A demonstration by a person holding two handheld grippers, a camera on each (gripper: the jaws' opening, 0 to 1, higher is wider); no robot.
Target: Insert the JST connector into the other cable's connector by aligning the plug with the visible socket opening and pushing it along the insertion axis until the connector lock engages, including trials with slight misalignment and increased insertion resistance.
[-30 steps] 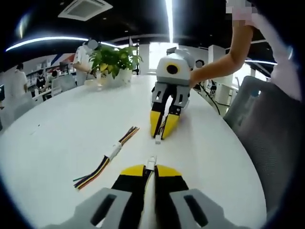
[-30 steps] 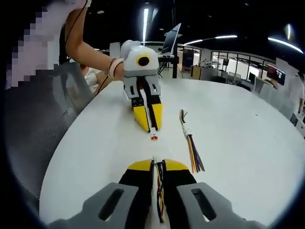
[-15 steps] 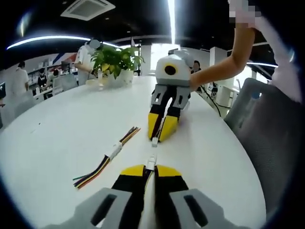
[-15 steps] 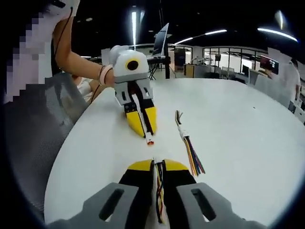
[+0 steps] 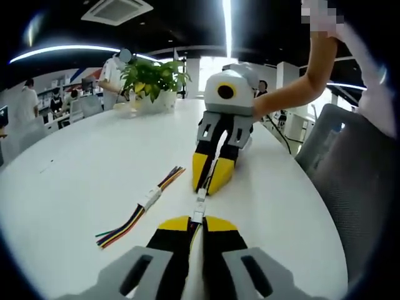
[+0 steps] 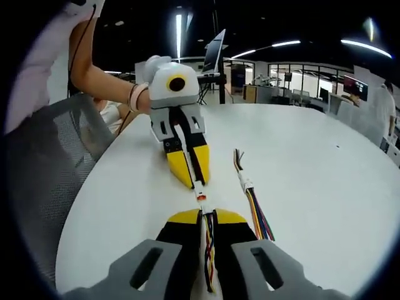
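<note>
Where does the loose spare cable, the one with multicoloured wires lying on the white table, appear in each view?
Left gripper view: the spare cable lies lower left of centre, left of the left tongs.
Right gripper view: the spare cable lies right of centre, right of the right tongs.
Shared landmark: the two connectors meeting between both yellow-tipped tongs on the white table.

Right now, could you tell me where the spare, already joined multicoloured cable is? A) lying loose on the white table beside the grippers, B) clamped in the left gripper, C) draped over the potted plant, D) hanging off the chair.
A: the spare cable lies flat on the white table, untouched, beside the left gripper and right gripper.
</note>
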